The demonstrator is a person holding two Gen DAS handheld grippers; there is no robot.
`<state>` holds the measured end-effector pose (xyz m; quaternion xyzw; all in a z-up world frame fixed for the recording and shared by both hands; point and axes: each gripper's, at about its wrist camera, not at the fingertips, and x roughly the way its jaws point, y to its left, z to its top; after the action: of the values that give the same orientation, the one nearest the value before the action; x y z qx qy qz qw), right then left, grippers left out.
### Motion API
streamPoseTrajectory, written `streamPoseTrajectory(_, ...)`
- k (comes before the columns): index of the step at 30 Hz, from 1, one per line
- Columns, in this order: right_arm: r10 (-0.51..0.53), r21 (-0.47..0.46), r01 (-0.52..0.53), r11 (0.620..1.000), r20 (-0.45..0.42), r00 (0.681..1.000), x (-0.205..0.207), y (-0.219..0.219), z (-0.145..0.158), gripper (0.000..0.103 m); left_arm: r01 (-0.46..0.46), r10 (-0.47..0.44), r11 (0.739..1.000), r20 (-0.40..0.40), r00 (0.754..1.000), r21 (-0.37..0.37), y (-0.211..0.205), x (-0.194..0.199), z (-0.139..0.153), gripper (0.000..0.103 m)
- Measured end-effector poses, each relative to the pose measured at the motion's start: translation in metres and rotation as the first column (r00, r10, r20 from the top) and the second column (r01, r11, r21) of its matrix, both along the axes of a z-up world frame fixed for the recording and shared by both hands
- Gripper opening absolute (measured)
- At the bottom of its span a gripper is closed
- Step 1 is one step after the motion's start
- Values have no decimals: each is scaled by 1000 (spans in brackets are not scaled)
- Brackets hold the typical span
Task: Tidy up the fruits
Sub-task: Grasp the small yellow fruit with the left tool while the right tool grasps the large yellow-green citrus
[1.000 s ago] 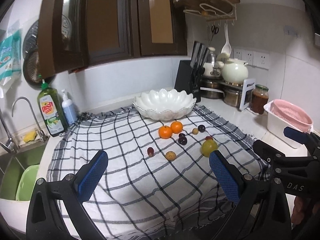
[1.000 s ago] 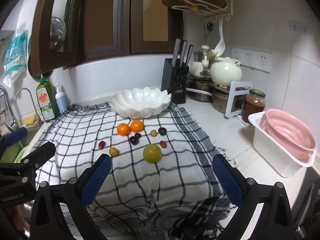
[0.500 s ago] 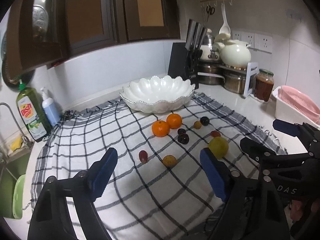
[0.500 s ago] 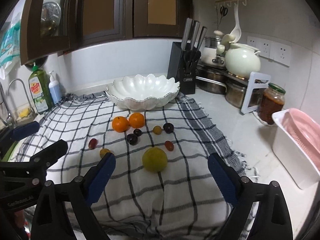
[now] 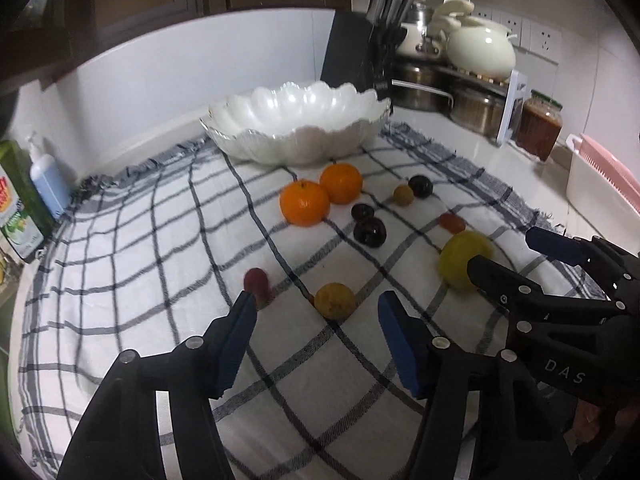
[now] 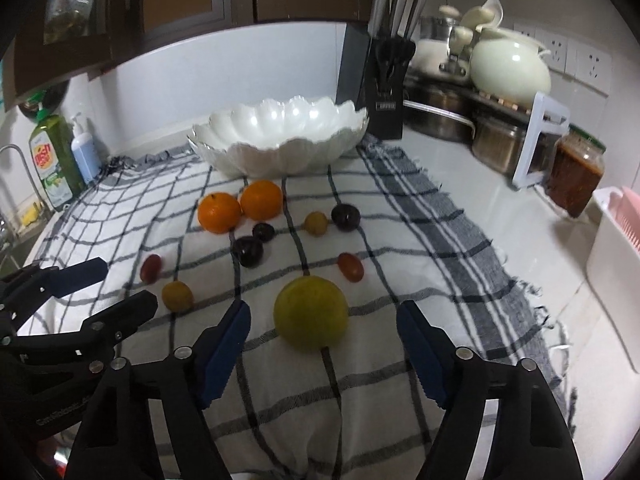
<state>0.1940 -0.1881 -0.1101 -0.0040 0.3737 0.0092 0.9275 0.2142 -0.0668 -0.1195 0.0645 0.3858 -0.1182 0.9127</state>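
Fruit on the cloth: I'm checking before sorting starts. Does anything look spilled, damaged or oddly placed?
Nothing looks spilled or damaged. All the fruit lies loose on the checked cloth while the white bowl sits empty behind it. The cloth's right edge is frayed.

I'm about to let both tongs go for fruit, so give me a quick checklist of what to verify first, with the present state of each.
1. Bowl empty and upright: ok.
2. Right tongs lined up on the green fruit: ok; closing, pads not yet touching.
3. Left tongs lined up on the small yellow fruit: ok; closing, not touching.
4. Red grape clear of the left tongs' finger: not ok, right beside it.
5. The two tongs clear of each other: ok.
6. Cloth flat under the fruit: ok.
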Motion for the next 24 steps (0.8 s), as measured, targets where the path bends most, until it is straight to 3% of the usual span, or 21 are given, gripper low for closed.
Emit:
streamPoseTrajectory(13, 6, 5, -5, 1000, -71, 997, 22, 3, -24, 64, 52, -51, 999, -65, 997, 13, -13, 22, -24, 48)
streamPoseTrajectory(24, 16, 1, -16, 1000, -98, 995, 28, 8, -32, 50, 57, -56, 998, -87, 995, 6, -12, 30, -32, 29)
